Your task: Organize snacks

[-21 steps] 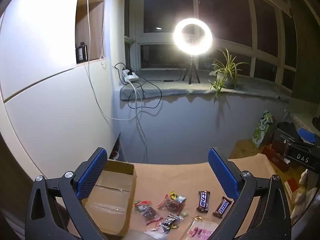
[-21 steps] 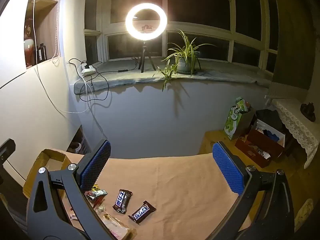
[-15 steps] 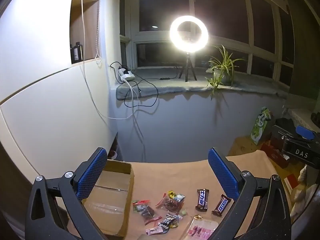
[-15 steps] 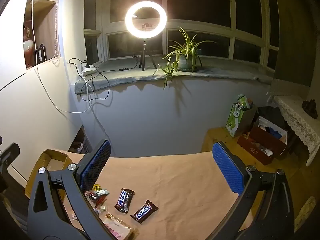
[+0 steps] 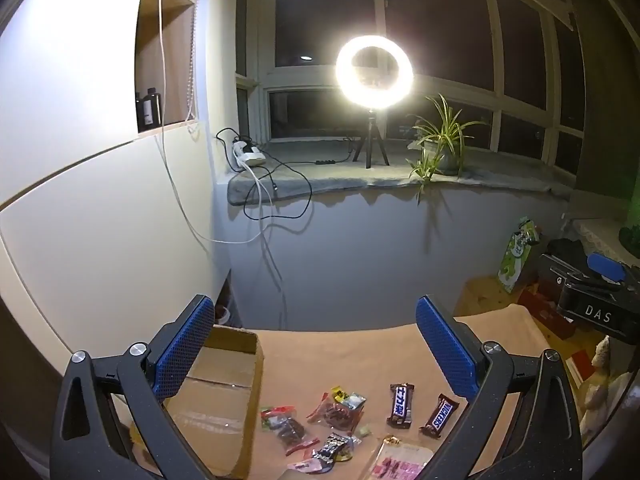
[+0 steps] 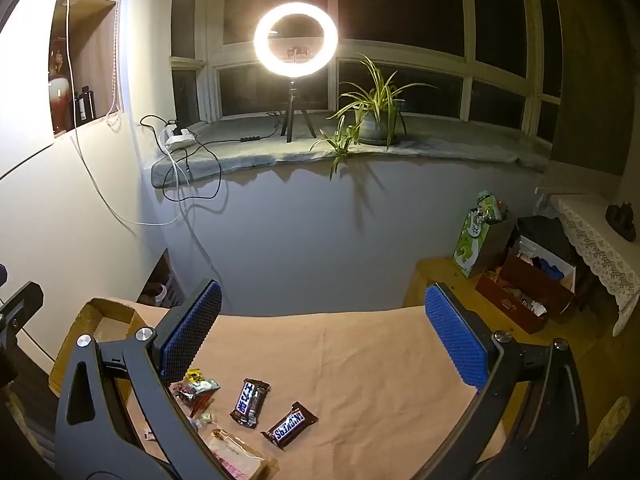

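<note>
Snacks lie loose on a tan tablecloth point(image 5: 344, 356). Two dark chocolate bars, one with blue lettering point(image 5: 401, 400) point(image 6: 250, 402) and a Snickers point(image 5: 440, 416) point(image 6: 290, 425), rest side by side. Left of them are several small packets point(image 5: 338, 410) point(image 6: 194, 390) and a pink-labelled pack point(image 5: 400, 462) point(image 6: 236, 456) at the near edge. An open cardboard box point(image 5: 216, 400) point(image 6: 102, 320) sits at the table's left end. My left gripper point(image 5: 316, 350) hangs open above the snacks, holding nothing. My right gripper point(image 6: 324, 338) is open and empty too, above the cloth right of the bars.
A lit ring light point(image 6: 295, 38) on a tripod and a potted plant point(image 6: 374, 120) stand on the window ledge behind. Cables hang down the wall at left. A green bag point(image 6: 476, 240) and boxes of clutter point(image 6: 528, 288) sit on a low wooden stand at right.
Both views have shifted slightly; the left view has tilted a little so the ring light sits higher and farther left. Snacks and box have not moved. Both grippers stay open.
</note>
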Tool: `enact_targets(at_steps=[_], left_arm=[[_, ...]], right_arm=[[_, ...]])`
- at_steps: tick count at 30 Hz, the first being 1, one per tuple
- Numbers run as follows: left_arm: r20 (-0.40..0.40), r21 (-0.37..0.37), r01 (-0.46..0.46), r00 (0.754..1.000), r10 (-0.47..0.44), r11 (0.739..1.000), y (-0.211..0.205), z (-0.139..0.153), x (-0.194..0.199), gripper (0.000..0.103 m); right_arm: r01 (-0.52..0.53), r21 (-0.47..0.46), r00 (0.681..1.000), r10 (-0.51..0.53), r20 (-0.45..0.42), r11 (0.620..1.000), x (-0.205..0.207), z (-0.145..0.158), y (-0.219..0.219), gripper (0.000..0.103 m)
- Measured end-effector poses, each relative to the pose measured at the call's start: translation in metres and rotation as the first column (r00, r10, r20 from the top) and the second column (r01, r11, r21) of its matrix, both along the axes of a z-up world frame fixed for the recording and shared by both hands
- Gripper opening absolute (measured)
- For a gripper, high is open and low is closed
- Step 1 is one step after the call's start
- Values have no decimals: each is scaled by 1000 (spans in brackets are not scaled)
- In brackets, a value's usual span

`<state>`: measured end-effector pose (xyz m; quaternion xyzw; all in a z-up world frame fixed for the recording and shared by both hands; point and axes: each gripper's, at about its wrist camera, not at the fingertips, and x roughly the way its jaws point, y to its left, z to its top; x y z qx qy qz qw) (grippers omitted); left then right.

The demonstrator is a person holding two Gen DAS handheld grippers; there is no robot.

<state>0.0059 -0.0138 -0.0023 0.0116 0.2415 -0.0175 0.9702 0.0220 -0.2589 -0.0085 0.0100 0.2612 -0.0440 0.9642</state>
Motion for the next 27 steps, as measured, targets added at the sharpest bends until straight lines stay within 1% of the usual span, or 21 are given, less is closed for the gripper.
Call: enact_targets(at_steps=[13, 27], left_arm=[[2, -7, 5, 1000, -5, 1000, 4, -1, 3, 101], [-10, 15, 15, 1000, -15, 1000, -2, -4, 10, 101]], right_arm=[[-3, 6, 1000, 3, -11, 1000, 2, 1, 1, 103], [5, 15, 999, -4, -41, 1000, 12, -2, -2, 103]])
